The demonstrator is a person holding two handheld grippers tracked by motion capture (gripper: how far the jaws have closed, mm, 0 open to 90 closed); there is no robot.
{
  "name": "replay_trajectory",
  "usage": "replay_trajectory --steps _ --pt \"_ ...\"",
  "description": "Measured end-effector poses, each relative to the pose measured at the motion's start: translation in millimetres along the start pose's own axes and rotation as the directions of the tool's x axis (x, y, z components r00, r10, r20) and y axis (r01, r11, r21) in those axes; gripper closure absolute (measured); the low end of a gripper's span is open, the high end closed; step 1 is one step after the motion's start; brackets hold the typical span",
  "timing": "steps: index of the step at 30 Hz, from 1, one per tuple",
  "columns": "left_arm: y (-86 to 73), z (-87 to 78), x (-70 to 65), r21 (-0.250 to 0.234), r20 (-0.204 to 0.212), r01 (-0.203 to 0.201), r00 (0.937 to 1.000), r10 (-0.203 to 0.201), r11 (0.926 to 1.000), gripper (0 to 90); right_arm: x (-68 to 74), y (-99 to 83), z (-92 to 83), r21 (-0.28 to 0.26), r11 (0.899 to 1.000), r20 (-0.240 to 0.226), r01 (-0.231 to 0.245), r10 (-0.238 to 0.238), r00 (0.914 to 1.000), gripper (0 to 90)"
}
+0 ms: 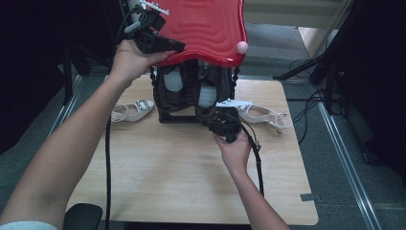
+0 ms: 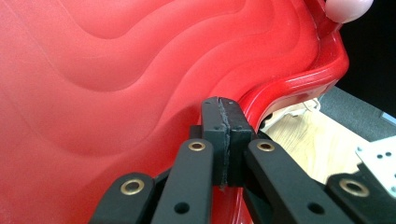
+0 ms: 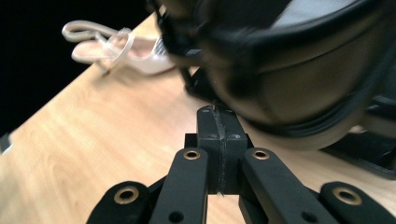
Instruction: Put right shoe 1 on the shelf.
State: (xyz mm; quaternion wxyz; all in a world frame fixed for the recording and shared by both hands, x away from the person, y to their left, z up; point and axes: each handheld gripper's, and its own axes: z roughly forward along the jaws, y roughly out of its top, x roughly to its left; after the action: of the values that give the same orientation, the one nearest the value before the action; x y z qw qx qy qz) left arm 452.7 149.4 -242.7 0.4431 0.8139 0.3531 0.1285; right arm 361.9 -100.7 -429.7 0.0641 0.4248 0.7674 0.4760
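Clearly, two closed sets of fingers are seen. The left gripper (image 1: 160, 45), at the upper left of the high view, is pressed shut against the edge of the red wavy lid (image 1: 206, 28), which is held tilted up above a black rack (image 1: 191, 98); whether the rim is actually pinched cannot be told. The right gripper (image 1: 225, 125), at frame centre, is shut on nothing, its tips just below the toe of a dark shoe (image 3: 299, 79) sitting in the rack. The shoe lies directly ahead of and above these fingers, so the right hand (image 1: 235, 152) is judged the nearer. Two pale sandals (image 1: 131, 111) are left on the counter (image 1: 191, 182).
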Motion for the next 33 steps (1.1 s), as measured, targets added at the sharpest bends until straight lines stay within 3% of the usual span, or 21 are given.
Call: replay_trajectory --steps 2,5,15,22,26,28,31,33 --pt "0.1 0.3 0.6 -0.002 0.001 -0.002 1.0000 0.002 1.0000 90.0 -4.7 2.9 -0.6 0.000 0.999 -0.032 -0.032 0.032 0.9990 90.0" --pt "0.7 0.2 0.7 0.003 0.004 -0.005 1.0000 0.005 1.0000 90.0 -3.2 6.1 -3.7 -0.025 1.000 -0.005 -0.012 0.012 0.9999 90.0" --pt "0.8 -0.2 1.6 0.006 0.009 -0.007 0.9999 0.007 1.0000 90.0 -4.3 27.6 5.9 -0.042 0.999 0.035 -0.032 0.034 0.9988 90.0" --pt "0.8 -0.3 1.5 0.007 0.010 0.001 1.0000 -0.001 1.0000 90.0 -12.5 45.8 5.6 -0.047 0.998 0.075 -0.032 0.035 0.9965 90.0" --pt "0.8 -0.7 1.8 0.009 0.012 0.001 0.9999 -0.001 1.0000 90.0 -14.9 48.3 8.7 -0.021 1.000 0.121 0.002 0.000 0.9926 90.0" --pt "0.8 -0.9 1.8 0.011 0.012 0.002 0.9999 -0.002 0.9999 90.0 -18.0 48.4 8.0 -0.030 1.000 0.149 -0.003 0.008 0.9888 90.0" --pt "0.8 -0.7 1.6 0.010 0.011 0.002 0.9999 -0.002 1.0000 90.0 -25.3 47.7 7.3 -0.026 0.999 0.140 -0.033 0.036 0.9894 90.0" --pt "0.7 -1.0 1.6 0.010 0.011 0.007 0.9999 -0.007 0.9999 90.0 -24.4 44.9 4.2 -0.045 0.999 0.132 -0.012 0.018 0.9911 90.0"
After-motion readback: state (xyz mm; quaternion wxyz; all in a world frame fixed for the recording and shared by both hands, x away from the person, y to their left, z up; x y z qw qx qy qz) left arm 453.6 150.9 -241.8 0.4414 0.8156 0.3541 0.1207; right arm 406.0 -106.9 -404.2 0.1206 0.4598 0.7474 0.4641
